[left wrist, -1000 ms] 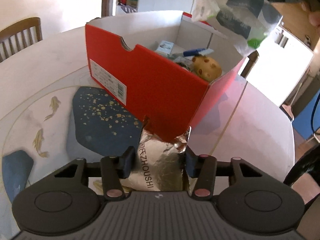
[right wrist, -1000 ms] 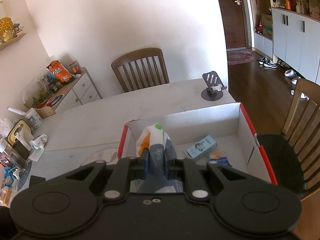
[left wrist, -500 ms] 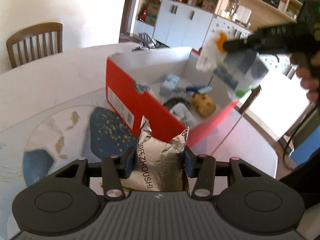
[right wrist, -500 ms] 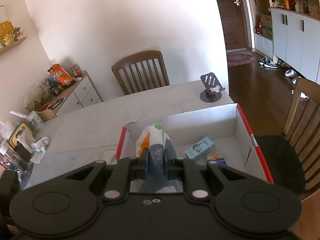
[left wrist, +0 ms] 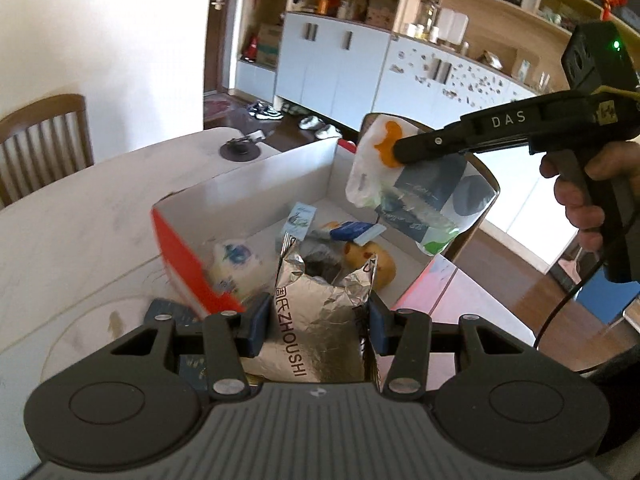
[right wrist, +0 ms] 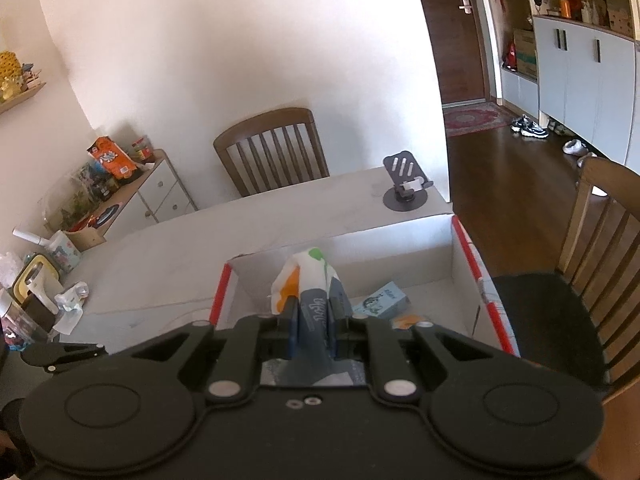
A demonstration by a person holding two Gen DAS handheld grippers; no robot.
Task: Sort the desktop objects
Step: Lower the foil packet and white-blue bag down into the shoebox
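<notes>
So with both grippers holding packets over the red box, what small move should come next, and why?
Probably open the right gripper: its white, orange and blue packet hangs above the open red box, so it should drop among the items inside. The left gripper, clamped on the silver foil bag, sits nearer the box's edge and could follow.

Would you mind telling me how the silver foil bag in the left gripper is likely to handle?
The foil bag looks crumpled and torn open, so it is probably floppy and light. The left gripper pinches its sides; contents, if any, might spill if it tips.
</notes>
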